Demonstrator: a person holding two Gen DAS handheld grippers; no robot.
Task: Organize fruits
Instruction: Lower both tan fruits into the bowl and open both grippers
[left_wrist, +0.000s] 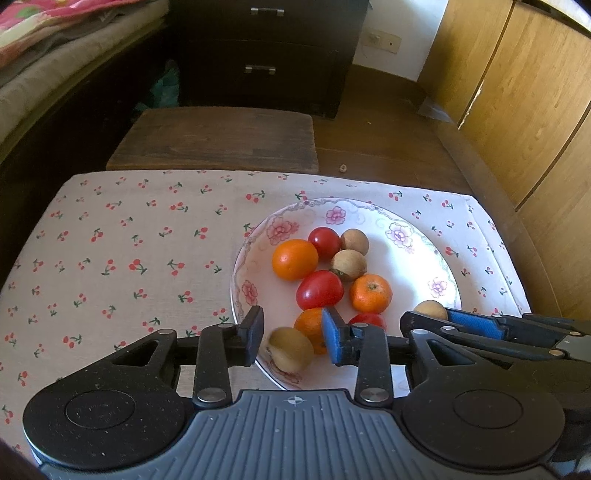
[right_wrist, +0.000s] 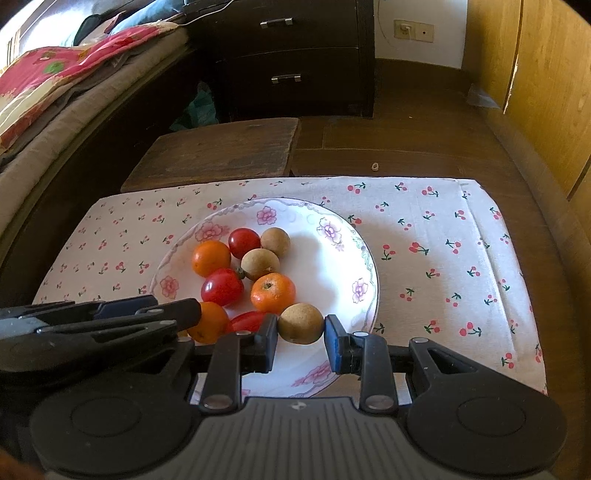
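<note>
This is a bedroom in a home. A bed (right_wrist: 55, 85) with a flowered pink blanket (right_wrist: 66, 62) runs along the left, a dark drawer chest (right_wrist: 295, 55) stands at the back by a wall socket (right_wrist: 406, 31), wooden wardrobe doors (left_wrist: 524, 92) line the right, and a cherry-print cloth (right_wrist: 424, 251) covers the low table.

Bright daylight from the right across plate (left_wrist: 439, 258) and cloth (right_wrist: 443, 236); dim, shadowed left side; strong fisheye bending at edges; blurred brown fruit (left_wrist: 290, 349) between left fingers.
</note>
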